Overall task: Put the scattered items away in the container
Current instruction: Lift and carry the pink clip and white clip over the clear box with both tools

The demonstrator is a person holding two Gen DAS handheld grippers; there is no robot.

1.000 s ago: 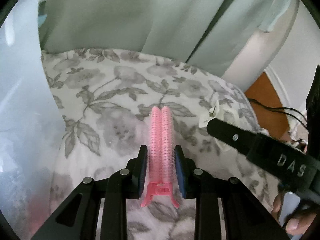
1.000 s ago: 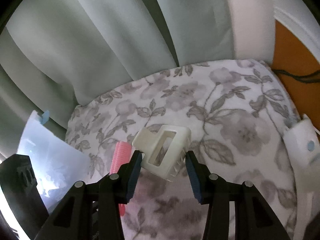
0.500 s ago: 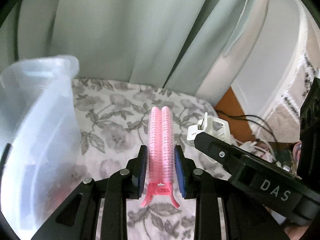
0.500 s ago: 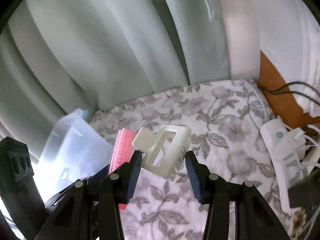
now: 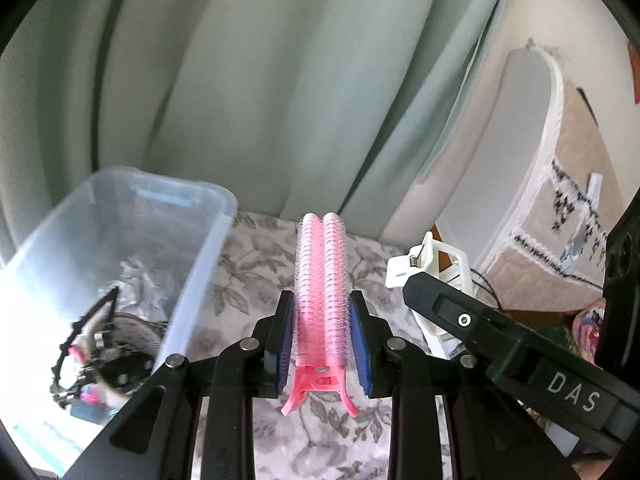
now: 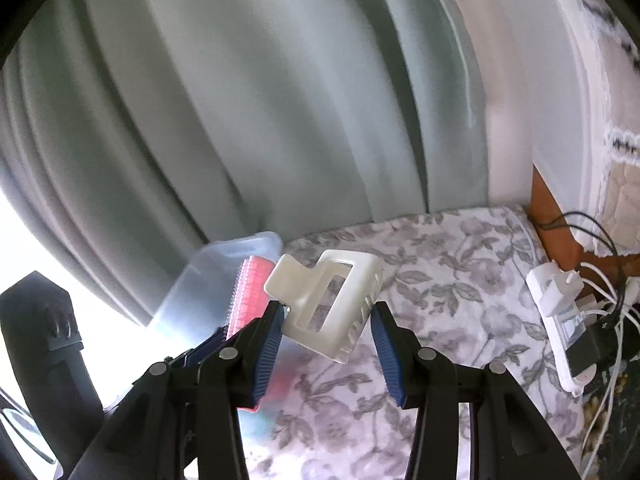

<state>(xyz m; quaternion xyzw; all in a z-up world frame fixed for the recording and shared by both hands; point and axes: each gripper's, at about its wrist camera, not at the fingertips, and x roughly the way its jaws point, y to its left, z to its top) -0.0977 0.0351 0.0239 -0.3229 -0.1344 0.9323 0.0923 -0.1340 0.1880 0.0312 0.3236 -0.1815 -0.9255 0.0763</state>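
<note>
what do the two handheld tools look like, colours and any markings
Both tools are matte black, with angular linkage arms joined by round silver pivot pins. The left tool and right tool each carry ribbed blue pads on the inner finger faces. Seen from the left wrist camera, the right tool's body bears white letters "DAS" and a small silver screw.

The clear plastic bin (image 5: 192,248) runs off the left and lower left of the left wrist view, so its near end is cut off. What lies inside it, lower left, is blurred and washed out by glare: a dark beaded loop (image 5: 76,344) and some small coloured bits that cannot be told apart. In the right wrist view the bin (image 6: 224,276) is mostly hidden behind the pink hair clip (image 6: 250,300) and the gripper finger. The white claw clip (image 5: 436,264), right of centre in the left wrist view, is partly covered by a black gripper finger. The tangle of plugs and cables (image 6: 592,312) at the right edge is cut off.
</note>
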